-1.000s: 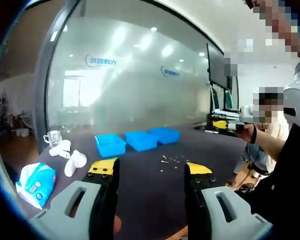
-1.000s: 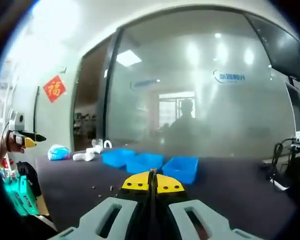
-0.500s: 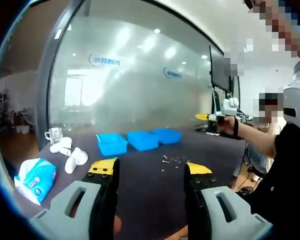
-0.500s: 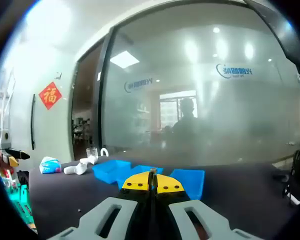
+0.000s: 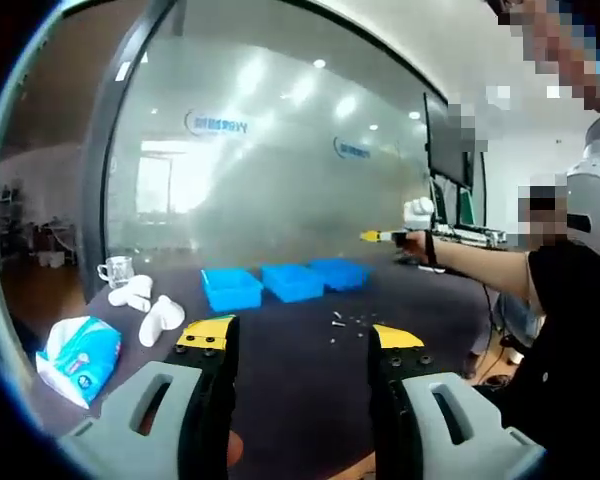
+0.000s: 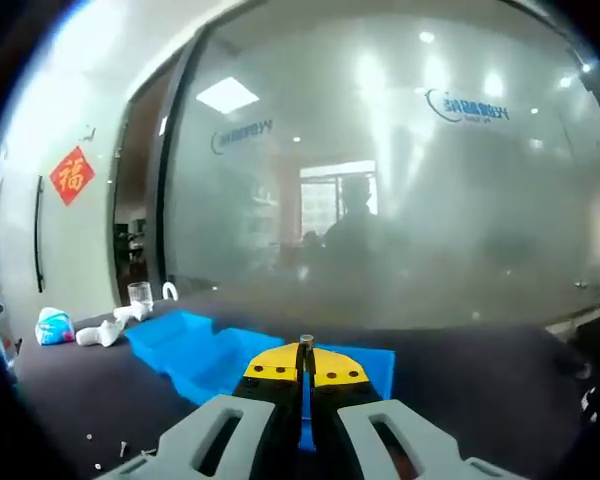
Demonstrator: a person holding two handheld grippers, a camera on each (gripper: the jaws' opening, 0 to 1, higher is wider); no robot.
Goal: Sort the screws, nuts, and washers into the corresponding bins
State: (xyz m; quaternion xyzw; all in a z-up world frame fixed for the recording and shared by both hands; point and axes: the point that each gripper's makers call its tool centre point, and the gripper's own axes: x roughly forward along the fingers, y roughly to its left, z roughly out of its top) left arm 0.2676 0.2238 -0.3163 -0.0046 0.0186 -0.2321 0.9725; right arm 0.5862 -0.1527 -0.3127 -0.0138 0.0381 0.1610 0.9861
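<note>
While the left gripper point(image 5: 300, 340) stands with jaws apart and empty, the right gripper point(image 6: 306, 372) is pressed together near the blue bins point(image 6: 215, 350). Right of frame centre, the loose fasteners point(image 5: 346, 322) look tiny, hard and slippery; pinch each across its middle.

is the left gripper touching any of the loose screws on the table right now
Apart. In the left gripper view, the open left gripper hangs short of the screws, with bare dark table between its jaws and them.
</note>
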